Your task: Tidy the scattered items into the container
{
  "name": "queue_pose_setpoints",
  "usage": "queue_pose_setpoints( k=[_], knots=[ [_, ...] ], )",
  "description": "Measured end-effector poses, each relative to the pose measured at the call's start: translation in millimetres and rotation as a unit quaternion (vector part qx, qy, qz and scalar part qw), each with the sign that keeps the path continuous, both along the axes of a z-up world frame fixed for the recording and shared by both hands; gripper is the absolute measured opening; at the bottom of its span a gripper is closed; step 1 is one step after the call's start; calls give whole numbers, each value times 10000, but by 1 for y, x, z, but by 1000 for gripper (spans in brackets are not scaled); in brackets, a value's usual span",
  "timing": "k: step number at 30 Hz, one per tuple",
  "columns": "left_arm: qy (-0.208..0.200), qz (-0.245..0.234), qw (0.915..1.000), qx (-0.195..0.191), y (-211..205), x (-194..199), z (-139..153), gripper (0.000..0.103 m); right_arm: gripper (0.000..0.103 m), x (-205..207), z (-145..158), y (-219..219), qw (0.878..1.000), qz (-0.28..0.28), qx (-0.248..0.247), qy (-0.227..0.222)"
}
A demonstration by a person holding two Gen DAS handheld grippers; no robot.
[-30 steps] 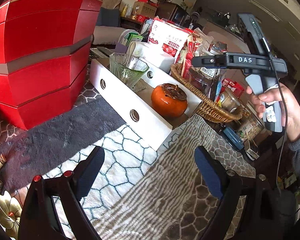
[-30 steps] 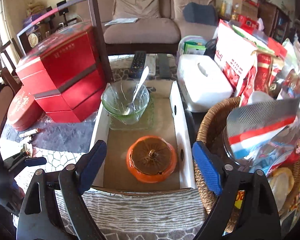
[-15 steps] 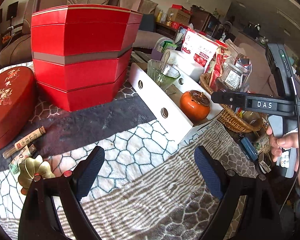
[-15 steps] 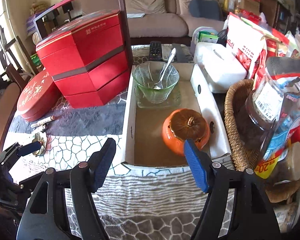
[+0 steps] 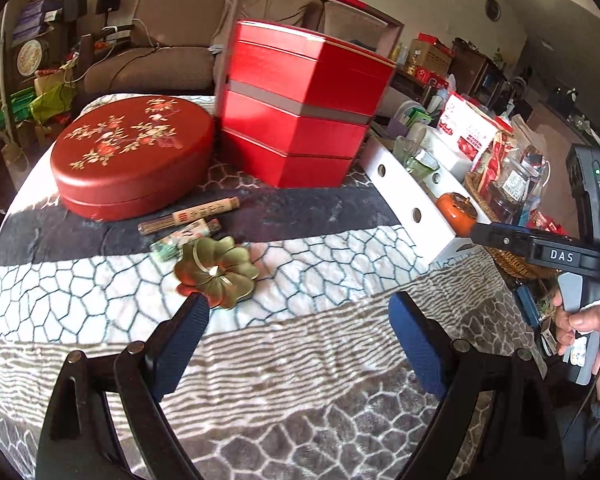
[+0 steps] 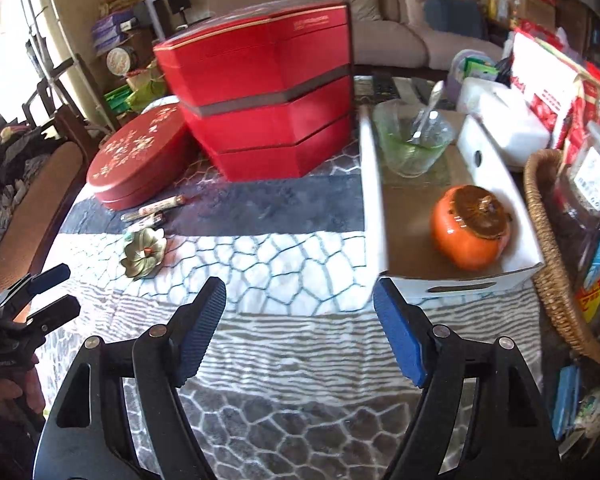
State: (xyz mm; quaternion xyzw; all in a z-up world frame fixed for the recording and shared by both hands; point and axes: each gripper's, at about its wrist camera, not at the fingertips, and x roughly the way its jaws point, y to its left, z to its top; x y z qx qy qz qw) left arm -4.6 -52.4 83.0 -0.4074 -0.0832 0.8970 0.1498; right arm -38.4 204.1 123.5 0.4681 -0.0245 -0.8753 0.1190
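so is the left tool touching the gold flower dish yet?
Apart. In the right wrist view the left tool hangs well clear of the gold flower dish, patterned cloth between them.

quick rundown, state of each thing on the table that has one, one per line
left gripper: open, empty
right gripper: jaws opening, nothing between them
white box: open-topped, holds bowl and jar
orange jar: lidded, upright
green glass bowl: upright, spoon inside
gold flower dish: loose on the cloth
round red box: lid on
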Motion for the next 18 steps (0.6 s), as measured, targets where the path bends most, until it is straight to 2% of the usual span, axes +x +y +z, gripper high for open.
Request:
queue_pose_setpoints(
  k=[5, 8, 13, 16, 18],
  knots=[
    [-273, 717, 9970, 77, -60, 8, -26, 92, 74, 1, -19, -58, 9984, 552, -100, -84],
    [-369, 915, 9950, 132, -75, 10, -40, 92, 74, -2, -35, -89, 9971, 730, -84, -196],
    [-359, 1113, 9931, -9, -67, 9, -53, 92, 74, -5, -68, -112, 9979, 563, 100, -289],
    [-311, 1204, 9919, -244, -54, 7, -59, 92, 74, -4, -82, -109, 9990, 262, 290, -231],
    [-355, 1156, 9924, -226, -47, 6, -66, 92, 74, -5, -88, -100, 9991, 115, 354, -219]
  ],
)
